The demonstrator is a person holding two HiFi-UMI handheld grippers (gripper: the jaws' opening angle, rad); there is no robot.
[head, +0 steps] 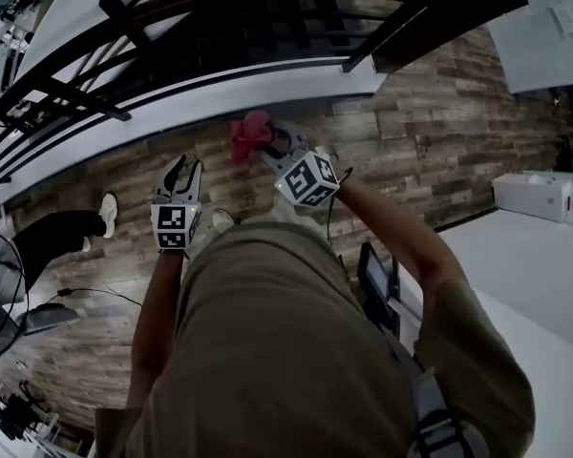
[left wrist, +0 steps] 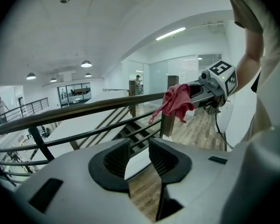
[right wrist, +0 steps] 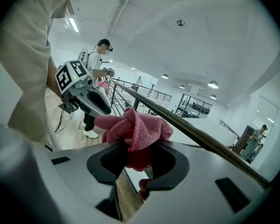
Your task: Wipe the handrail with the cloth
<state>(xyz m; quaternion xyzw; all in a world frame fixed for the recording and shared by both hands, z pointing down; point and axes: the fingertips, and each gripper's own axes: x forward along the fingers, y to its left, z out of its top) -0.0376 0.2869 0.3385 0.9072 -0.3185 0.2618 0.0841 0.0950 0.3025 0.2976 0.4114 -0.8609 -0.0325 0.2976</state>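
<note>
My head camera looks steeply down; both jaw cameras sight closely along their jaws, sharing the handrail [left wrist: 84, 110].

Above the handrail [left wrist: 103, 107] the air lies open along all of its visible length; below it a lower rail [left wrist: 103, 130] and slanted bars leave only narrow gaps; 1 post [left wrist: 167, 123] stands under the handrail just beside the cloth [left wrist: 177, 101]; the left gripper [left wrist: 139, 155] has free room between its 2 parted jaws; the cloth fills the right gripper [right wrist: 137, 158]; another person [right wrist: 97, 73] stands at the handrail beyond the left gripper.
</note>
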